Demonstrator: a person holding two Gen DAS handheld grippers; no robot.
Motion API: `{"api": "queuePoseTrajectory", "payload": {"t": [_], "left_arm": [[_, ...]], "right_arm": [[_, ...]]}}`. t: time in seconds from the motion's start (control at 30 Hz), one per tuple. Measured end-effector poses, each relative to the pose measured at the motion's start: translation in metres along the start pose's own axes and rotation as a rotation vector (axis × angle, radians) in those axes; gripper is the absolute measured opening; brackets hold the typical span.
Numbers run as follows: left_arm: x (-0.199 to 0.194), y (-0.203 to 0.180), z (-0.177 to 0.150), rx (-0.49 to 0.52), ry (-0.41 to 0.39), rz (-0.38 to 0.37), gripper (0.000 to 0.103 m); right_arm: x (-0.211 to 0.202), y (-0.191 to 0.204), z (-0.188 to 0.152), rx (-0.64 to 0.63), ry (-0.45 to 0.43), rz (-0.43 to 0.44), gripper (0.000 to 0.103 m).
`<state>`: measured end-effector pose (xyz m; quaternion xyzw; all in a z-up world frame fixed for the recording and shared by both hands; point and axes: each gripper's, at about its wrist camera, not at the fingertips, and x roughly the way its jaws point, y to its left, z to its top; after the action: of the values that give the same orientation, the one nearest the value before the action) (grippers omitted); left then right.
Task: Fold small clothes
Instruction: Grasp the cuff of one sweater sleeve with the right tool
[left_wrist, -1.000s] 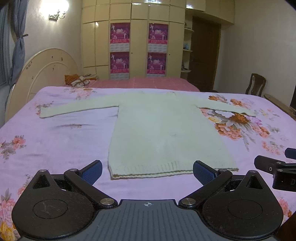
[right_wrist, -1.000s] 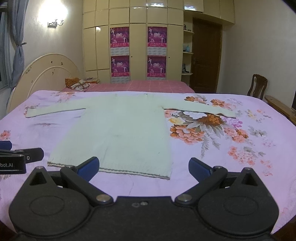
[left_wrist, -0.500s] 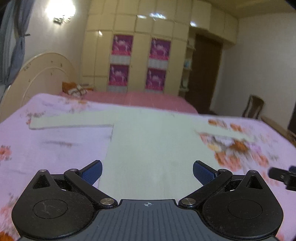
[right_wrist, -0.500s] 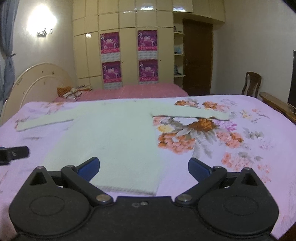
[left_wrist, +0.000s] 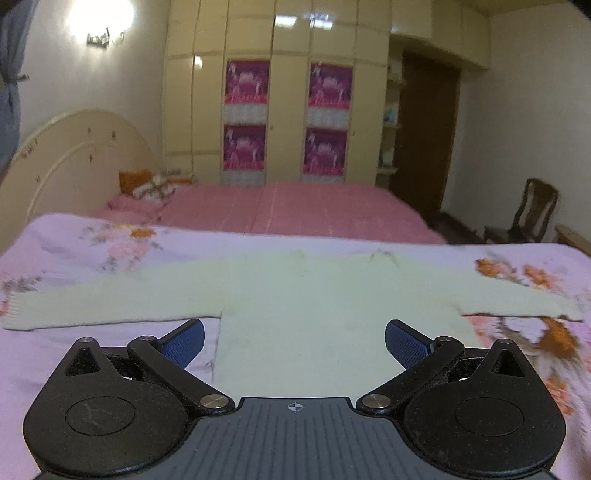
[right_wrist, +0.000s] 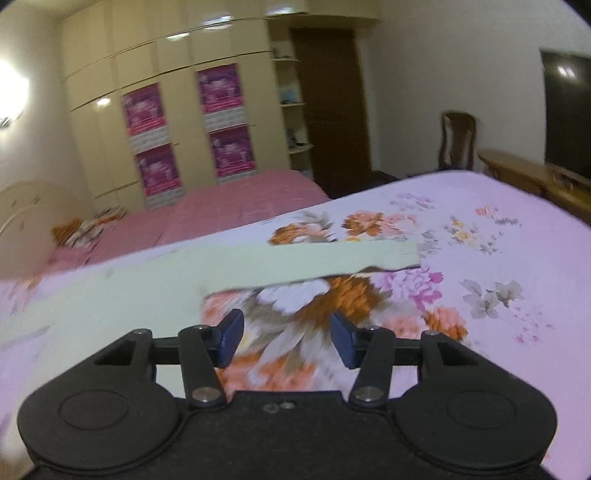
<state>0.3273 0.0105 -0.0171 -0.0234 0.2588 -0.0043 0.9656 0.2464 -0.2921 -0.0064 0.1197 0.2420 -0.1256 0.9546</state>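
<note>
Floral bedsheet (left_wrist: 92, 243) is carrying a pale green sweater (left_wrist: 314, 295), blurred; left gripper (left_wrist: 294, 338) is hovering wide, right gripper (right_wrist: 287, 341) is closing, nothing between its fingers.

A bed (left_wrist: 92, 369) covered by a lilac floral sheet (right_wrist: 498, 258) carries a pale green sweater (left_wrist: 314, 306), spread flat with both sleeves out sideways. Beyond it, a pink bed (left_wrist: 295, 210) holds a few pillows (left_wrist: 147, 186) by the headboard.
</note>
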Motion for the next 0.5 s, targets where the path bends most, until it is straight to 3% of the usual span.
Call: {"api": "queuePoseTrajectory", "payload": {"t": [0.2,0.37,0.5], "left_arm": [[0.087,0.002,0.005,0.015,0.076,0.029,0.103],[0.145,0.017,0.013,-0.012,0.116,0.084,0.103],[0.166,0.028,0.013,-0.036,0.122,0.085,0.103]], "right_arm": [[0.109,-0.071,0.018,0.214,0.064,-0.061,0.030],[0.174,-0.137,0.014,0.512,0.070,-0.072,0.034],[0.209,-0.167,0.005,0.651,0.075,-0.074,0.032]]}}
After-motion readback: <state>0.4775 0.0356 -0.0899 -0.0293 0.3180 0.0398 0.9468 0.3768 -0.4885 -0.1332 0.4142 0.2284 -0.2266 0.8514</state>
